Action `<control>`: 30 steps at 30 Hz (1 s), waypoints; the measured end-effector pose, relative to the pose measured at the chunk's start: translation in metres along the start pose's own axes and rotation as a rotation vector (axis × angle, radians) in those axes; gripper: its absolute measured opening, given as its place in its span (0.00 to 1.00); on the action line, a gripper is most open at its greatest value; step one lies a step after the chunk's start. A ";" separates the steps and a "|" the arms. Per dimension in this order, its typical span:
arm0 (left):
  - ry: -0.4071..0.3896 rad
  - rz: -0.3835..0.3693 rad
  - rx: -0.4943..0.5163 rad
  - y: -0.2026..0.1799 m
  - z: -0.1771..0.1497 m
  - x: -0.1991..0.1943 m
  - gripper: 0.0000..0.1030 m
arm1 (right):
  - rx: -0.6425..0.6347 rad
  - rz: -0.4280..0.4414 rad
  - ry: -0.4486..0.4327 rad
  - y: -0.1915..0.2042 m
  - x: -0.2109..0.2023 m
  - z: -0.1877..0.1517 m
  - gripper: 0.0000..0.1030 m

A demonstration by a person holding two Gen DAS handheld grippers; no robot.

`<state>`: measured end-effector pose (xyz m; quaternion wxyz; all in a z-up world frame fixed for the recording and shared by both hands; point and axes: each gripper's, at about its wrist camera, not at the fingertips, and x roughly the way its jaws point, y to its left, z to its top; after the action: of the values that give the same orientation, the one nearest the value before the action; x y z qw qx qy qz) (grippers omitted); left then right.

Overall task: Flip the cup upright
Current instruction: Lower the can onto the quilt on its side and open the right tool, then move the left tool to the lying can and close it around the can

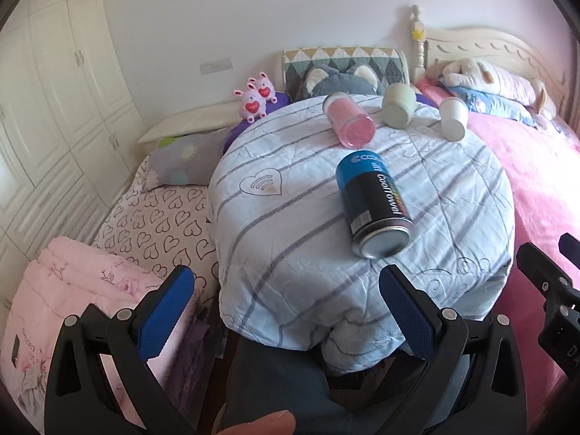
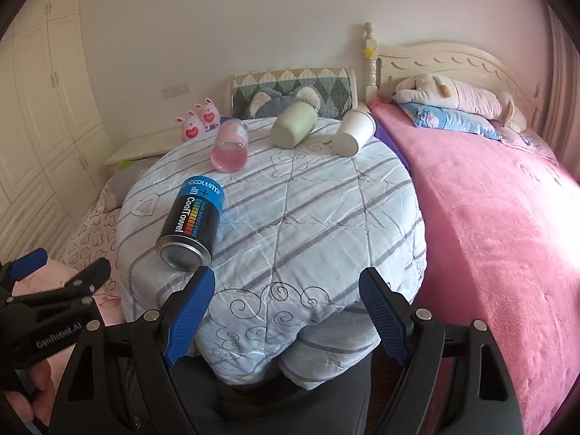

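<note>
Several cups lie on their sides on a round surface covered by a striped pale-blue quilt (image 1: 308, 217) (image 2: 308, 217). A blue-and-black "CoolTowel" can (image 1: 373, 206) (image 2: 192, 221) lies nearest, base toward me. Behind it lie a pink glass cup (image 1: 349, 119) (image 2: 231, 145), a pale green cup (image 1: 397, 105) (image 2: 293, 125) and a white cup (image 1: 453, 117) (image 2: 354, 132). My left gripper (image 1: 286, 308) is open and empty at the quilt's near edge, left of the can. My right gripper (image 2: 286, 304) is open and empty at the near edge, right of the can.
A bed with a pink blanket (image 2: 489, 217) lies right of the quilt. A heart-print sheet (image 1: 159, 217) and folded pink bedding (image 1: 79, 290) lie left. Plush toys (image 1: 255, 96) and a patterned cushion (image 2: 293, 83) stand at the back. White wardrobes (image 1: 54, 90) line the left wall.
</note>
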<state>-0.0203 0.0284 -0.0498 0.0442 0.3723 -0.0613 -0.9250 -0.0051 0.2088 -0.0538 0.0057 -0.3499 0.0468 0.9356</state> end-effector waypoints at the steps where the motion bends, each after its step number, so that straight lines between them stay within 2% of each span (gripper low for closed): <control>1: -0.005 0.000 0.001 0.000 0.000 -0.002 1.00 | -0.002 0.001 -0.003 0.000 -0.002 0.000 0.81; 9: -0.037 -0.009 0.012 -0.005 0.003 -0.019 1.00 | -0.010 0.016 -0.035 0.003 -0.012 0.003 0.81; 19: -0.032 -0.018 0.013 -0.008 0.004 -0.018 1.00 | 0.007 0.033 -0.028 -0.002 -0.010 0.002 0.81; 30: 0.033 -0.084 -0.003 -0.026 0.023 0.012 1.00 | 0.016 0.024 -0.012 -0.014 0.004 0.006 0.81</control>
<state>-0.0459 0.0540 -0.0453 0.0067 0.3899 -0.0433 -0.9198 -0.0117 0.2229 -0.0531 -0.0024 -0.3434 0.0584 0.9374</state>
